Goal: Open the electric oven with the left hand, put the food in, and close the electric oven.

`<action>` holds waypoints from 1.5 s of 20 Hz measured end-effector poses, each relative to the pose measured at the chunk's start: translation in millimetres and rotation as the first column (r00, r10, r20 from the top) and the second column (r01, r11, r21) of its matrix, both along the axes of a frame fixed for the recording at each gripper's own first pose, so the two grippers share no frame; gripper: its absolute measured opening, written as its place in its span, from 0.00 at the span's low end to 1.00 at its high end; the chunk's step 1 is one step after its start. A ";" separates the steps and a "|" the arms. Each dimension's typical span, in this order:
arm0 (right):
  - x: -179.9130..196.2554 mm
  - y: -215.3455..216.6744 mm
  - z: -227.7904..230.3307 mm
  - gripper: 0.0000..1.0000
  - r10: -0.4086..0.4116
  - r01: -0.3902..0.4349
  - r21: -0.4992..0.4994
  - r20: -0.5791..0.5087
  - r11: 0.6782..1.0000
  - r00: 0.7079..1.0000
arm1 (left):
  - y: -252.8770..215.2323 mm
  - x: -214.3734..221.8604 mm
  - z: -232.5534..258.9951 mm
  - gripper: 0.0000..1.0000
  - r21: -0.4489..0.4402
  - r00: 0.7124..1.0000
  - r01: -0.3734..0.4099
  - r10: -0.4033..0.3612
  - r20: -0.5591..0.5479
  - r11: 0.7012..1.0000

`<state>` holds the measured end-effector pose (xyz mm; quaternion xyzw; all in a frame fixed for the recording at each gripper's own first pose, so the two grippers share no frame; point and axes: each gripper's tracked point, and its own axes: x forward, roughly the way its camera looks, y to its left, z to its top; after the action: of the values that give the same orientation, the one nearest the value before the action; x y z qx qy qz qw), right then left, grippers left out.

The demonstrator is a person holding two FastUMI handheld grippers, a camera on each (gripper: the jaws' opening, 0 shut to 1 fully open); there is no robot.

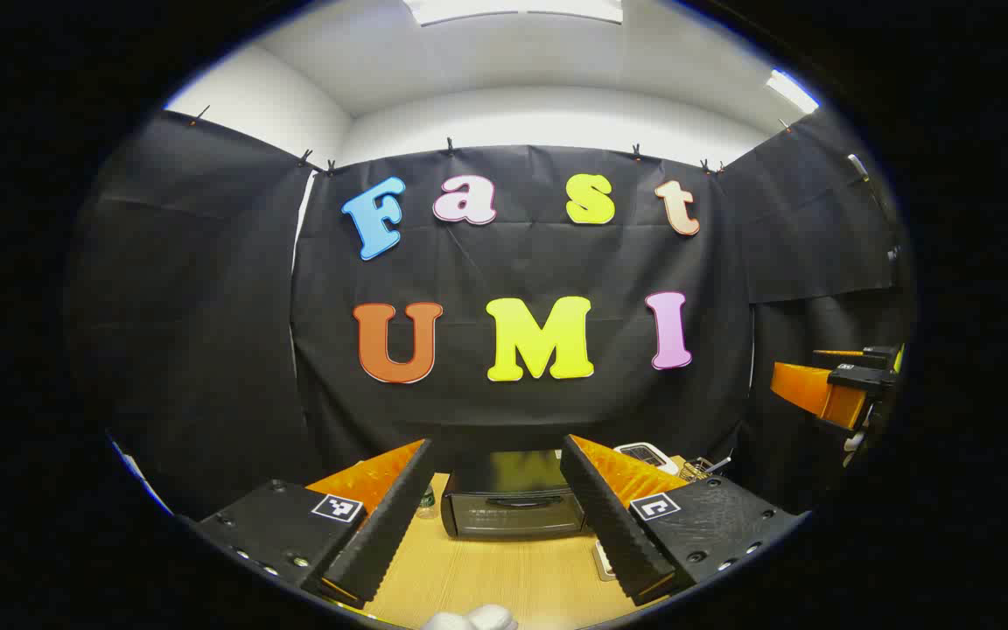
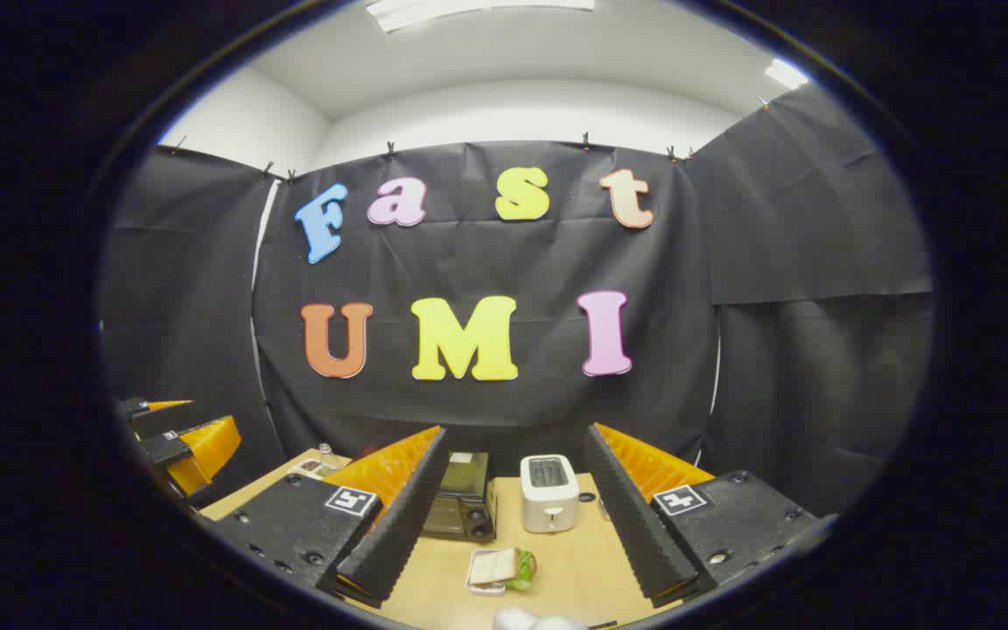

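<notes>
The left hand-held gripper (image 1: 504,516) hangs above the wooden counter (image 1: 504,569) with its 2 fingers spread wide and nothing between them, the electric oven (image 1: 511,494) framed straight ahead in the gap and well apart from the tips. The oven is a dark, boxy appliance with a glass-fronted door and a horizontal handle near the door's top edge; the door looks shut. Judged from this, the task stands at its very start: the approach to the oven, with the door not yet opened. The next move calls for the left hand-held gripper to travel forward and down until its fingers bracket the handle, then close and draw the door out and down.

The right hand-held gripper (image 2: 513,525) is likewise wide open and empty. Just ahead of and below its fingertips the food (image 2: 500,569), what appears to be a sandwich with green leaf at one edge, rests on a small pale plate (image 2: 485,588) on the counter. A white toaster (image 2: 549,492) stands beyond it, with the oven just to the toaster's left, behind this gripper's left finger.
</notes>
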<state>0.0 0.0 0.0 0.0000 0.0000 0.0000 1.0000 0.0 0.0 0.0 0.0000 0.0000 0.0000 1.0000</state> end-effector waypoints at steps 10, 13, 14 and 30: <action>1.1 -2.1 -4.2 1.00 -0.007 0.007 -0.008 -0.010 1.000 1.000 | 1.5 1.4 -3.9 0.95 0.014 1.000 -0.001 0.001 -0.008 1.000; 1.9 -1.6 -5.8 1.00 -0.003 0.003 -0.008 -0.015 1.000 1.000 | 4.8 1.2 -5.1 0.95 0.017 1.000 -0.008 0.008 -0.008 1.000; 2.3 -1.7 -7.2 1.00 -0.003 0.003 -0.008 -0.017 1.000 1.000 | 6.7 1.4 -6.6 0.95 0.020 1.000 -0.010 0.010 -0.010 1.000; -4.2 -38.9 -10.5 0.92 -0.040 0.041 -0.077 0.018 0.996 0.999 | -22.7 112.8 -110.8 0.95 -0.043 0.989 0.032 -0.038 -0.143 0.999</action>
<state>-4.2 -38.9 -10.5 -0.0386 -0.0081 -0.0203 0.9990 112.8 -22.7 -110.8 -0.0204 0.0719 -0.0176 0.9970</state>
